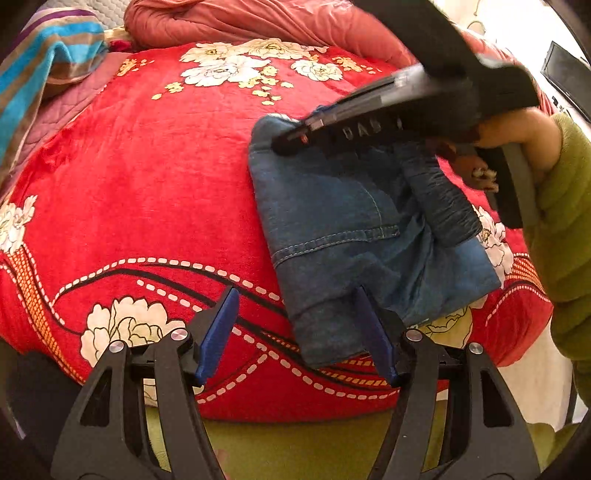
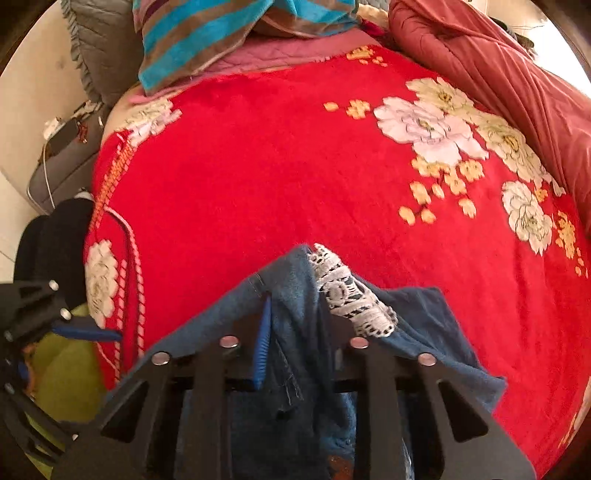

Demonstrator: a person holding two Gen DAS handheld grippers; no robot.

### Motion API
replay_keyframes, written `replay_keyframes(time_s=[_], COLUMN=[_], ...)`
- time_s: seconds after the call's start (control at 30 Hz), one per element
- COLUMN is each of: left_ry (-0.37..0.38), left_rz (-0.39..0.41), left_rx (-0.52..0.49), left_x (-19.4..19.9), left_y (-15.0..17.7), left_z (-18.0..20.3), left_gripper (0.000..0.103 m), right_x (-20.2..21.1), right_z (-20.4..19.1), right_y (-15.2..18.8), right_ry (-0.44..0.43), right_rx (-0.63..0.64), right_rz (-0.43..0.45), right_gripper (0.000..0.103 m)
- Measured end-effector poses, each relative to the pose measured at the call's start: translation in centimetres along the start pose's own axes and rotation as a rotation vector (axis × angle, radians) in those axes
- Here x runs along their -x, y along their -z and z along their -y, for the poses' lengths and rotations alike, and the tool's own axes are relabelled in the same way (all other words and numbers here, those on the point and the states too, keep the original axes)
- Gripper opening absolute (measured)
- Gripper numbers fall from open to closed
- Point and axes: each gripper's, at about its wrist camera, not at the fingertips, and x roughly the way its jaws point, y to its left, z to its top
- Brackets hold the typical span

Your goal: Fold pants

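The pants (image 1: pixel 354 221), blue denim already folded into a thick packet, are seen lying on the red flowered blanket (image 1: pixel 147 177) near the front edge of the bed. The left gripper (image 1: pixel 295 325) is held with its jaws standing wide and empty, one blue pad over the near corner of the packet, the other over bare blanket. The right gripper (image 2: pixel 295 332) is seen closed on a bunch of denim with a strip of white lace (image 2: pixel 351 295) at the far end of the pants; the cloth is draped over its fingers.

The denim is judged soft but fairly heavy, thick where layers are stacked, not slippery and not fragile; it is likely to sag and slide open if lifted by one layer only. A hold is best taken at a folded edge or corner, through all layers.

The blanket is plush and is expected to drag on the cloth. A striped blue and brown towel (image 2: pixel 221 33) and a rumpled pink quilt (image 1: pixel 240 18) are seen at the far side of the bed, and a green sleeve (image 1: pixel 565 206) is seen at the right
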Motion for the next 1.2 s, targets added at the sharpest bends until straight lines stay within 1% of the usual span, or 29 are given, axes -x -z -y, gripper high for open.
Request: replay_keyframes(time_s=[0.2,0.27,0.4,0.6,0.73,0.8,1.0,1.07,1.2], left_ry=[-0.007,-0.008,-0.009,-0.008,-0.01,-0.015,-0.037,-0.041,-0.04], left_rz=[0.003,0.004,0.006,0.012,0.022,0.027,0.058,0.065,0.073], left_rx=[-0.005,-0.007,-0.005,-0.009,-0.016,-0.023,-0.044,-0.049,-0.052], left_x=[0.1,0.2,0.3,0.5,0.7,0.8,1.5,1.8,2.2], left_y=[-0.1,-0.1,0.0,0.1,0.1,0.0,0.0,0.0,-0.1], left_z=[0.2,0.2,0.2,0.2,0.3,0.5,1.1,1.3,1.6], left_gripper=[0.057,0.057,0.057,0.057,0.057,0.057,0.057,0.057,0.057], right_x=[-0.9,-1.6,-2.1,-2.0,-1.4,-1.0,0.6,1.1,2.2], right_z=[-0.7,-0.6,-0.2,-0.8,-0.4,-0.3,-0.2,-0.1,0.3], right_y=[-0.7,-0.7,-0.8,-0.9,-0.9,-0.8,-0.3,-0.1,0.4], right_ry=[0.074,0.084,0.081,0.126,0.126,0.124,0.139,0.145,0.145], right_rx=[0.053,0.065,0.052,0.072,0.042,0.027,0.017,0.01,-0.015], right_rz=[-0.008,-0.014,-0.014,-0.012,0.003,0.014,0.049,0.061,0.088], right_gripper=[0.018,0.018,0.018,0.02,0.026,0.027,0.036,0.042,0.045])
